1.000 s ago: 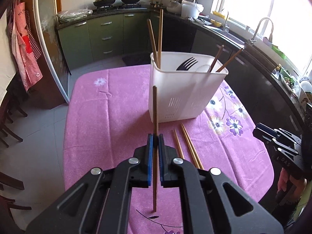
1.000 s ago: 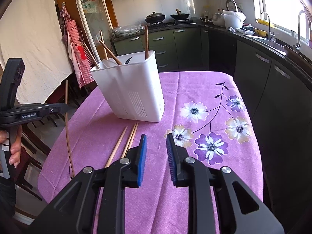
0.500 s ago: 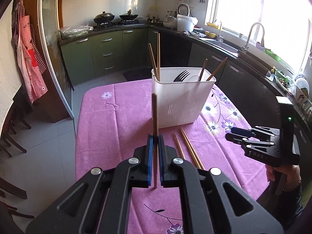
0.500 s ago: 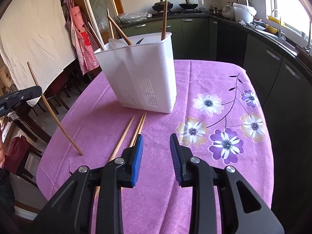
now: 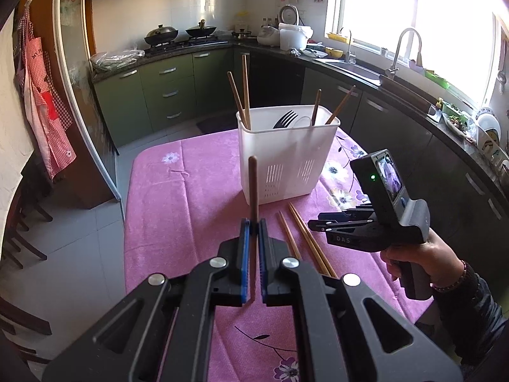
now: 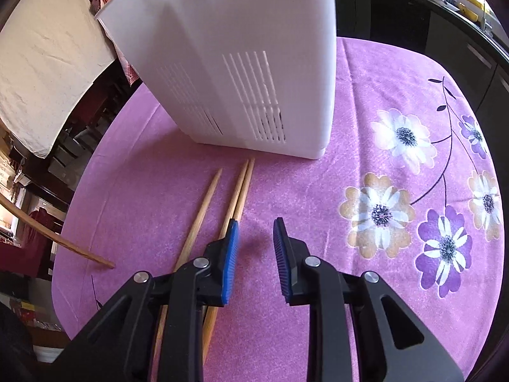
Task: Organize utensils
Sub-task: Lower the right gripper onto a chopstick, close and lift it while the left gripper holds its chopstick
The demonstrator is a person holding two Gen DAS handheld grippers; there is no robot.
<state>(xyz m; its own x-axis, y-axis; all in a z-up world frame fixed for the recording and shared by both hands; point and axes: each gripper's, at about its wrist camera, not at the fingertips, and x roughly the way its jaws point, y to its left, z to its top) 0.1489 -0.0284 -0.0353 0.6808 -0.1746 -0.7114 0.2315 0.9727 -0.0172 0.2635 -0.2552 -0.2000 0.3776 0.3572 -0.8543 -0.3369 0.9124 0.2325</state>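
On your purple floral tablecloth, the white utensil holder stands mid-frame. Your left gripper clamps one brown chopstick upright at lower centre. Your right gripper, jaws closing on nothing, hangs beside three loose chopsticks.

A purple flowered cloth covers the tabletop. On it stands a white utensil holder; at its 6 o'clock lie three loose chopsticks, two touching side by side.
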